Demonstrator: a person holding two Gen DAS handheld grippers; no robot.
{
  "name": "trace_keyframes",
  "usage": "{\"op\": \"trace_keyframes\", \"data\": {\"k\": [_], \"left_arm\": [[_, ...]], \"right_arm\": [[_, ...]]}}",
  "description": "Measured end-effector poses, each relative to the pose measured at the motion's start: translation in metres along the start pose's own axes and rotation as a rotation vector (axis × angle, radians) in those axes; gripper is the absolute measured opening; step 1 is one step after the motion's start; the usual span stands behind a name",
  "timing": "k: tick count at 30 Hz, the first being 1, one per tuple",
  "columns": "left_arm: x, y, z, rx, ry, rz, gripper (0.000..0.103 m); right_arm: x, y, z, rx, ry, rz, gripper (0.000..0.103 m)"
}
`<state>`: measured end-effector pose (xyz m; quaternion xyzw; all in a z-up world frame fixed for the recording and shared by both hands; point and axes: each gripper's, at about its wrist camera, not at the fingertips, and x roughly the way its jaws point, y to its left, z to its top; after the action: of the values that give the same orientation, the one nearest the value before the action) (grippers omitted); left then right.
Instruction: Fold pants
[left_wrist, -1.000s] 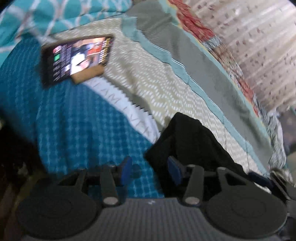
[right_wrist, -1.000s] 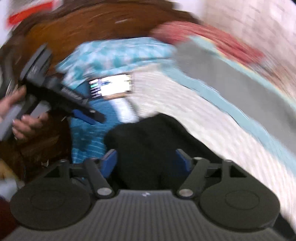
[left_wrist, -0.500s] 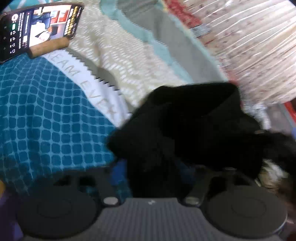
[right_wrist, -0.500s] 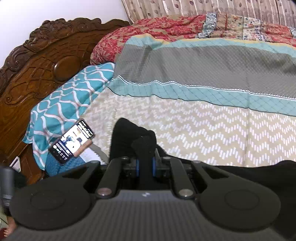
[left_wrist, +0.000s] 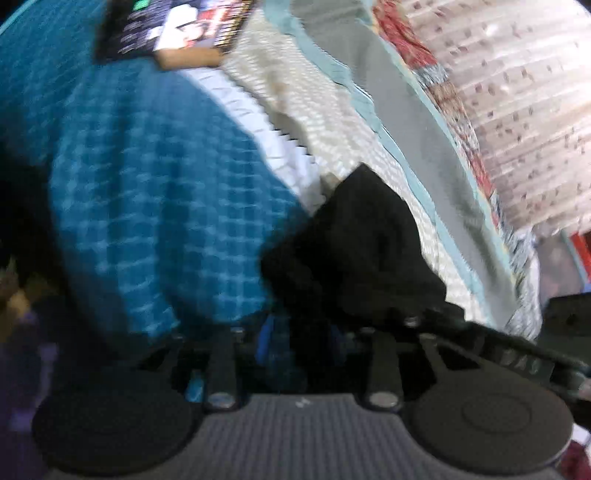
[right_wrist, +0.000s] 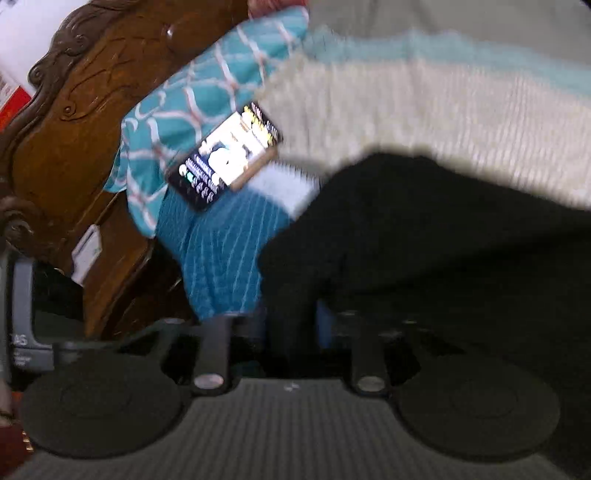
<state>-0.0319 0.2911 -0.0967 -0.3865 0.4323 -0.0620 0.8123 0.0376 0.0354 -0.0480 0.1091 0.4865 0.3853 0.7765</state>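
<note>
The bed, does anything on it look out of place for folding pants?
Yes: a phone with its screen lit lies on the bedding near the teal patterned pillow, close to the black pants. It has no part in folding and sits near the working area. Both views are blurred, so finer detail is unclear.

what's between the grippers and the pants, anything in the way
Nothing visible. The left gripper and the right gripper each have the black pants running between their fingers. The lit phone lies farther up the bedspread, apart from the cloth.
</note>
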Motion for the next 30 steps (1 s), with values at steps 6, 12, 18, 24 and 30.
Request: {"op": "trace_keyframes", "data": {"k": [6,12,18,24,30], "left_arm": [[-0.038,0.007,0.006,-0.037,-0.105,0.015,0.059],[-0.041,-0.026,0.019,-0.007,-0.156,-0.087,0.058],[-0.006,-0.076,0.021,0.122,-0.125,-0.098,0.057],[0.042,-0.077,0.02,0.198,-0.064,0.079,0.044],[0.033,-0.082,0.028,0.17,-0.054,0.108,0.045]], "right_arm": [[-0.028,-0.01,0.012,0.079,-0.026,0.142,0.053],[-0.046,-0.018,0.006,0.113,-0.077,0.178,0.052],[-0.018,-0.038,-0.011,0.181,0.003,0.143,0.052],[-0.02,-0.031,-0.011,0.093,0.01,0.146,0.052],[-0.13,-0.077,-0.055,0.033,-0.191,0.061,0.052]]}}
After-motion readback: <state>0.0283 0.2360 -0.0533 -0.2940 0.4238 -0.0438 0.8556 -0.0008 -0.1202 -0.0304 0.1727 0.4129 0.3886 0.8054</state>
